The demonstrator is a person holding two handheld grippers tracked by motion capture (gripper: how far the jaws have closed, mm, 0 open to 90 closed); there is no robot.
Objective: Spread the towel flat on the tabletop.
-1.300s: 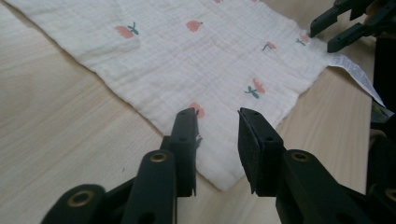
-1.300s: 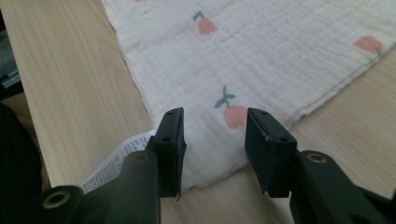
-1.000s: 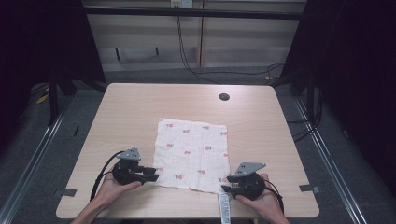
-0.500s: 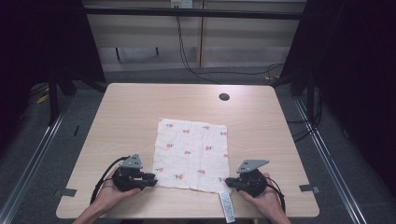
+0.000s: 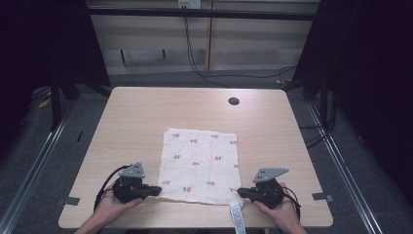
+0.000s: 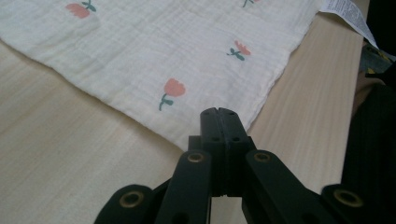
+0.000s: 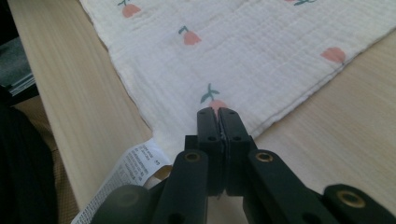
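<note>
Both grippers have slid in to the muslin cloth [image 5: 200, 165] spread flat on the bench [image 5: 136, 117], and the left gripper [image 5: 155, 191] and right gripper [image 5: 241, 193] have just clamped shut on its two near corners.

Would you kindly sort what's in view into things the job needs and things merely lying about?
In the job:
- cloth, flat on the table
- left tool, shut on the cloth's near corner
- right tool, shut on the other near corner

Lying about:
- floor cables
</note>
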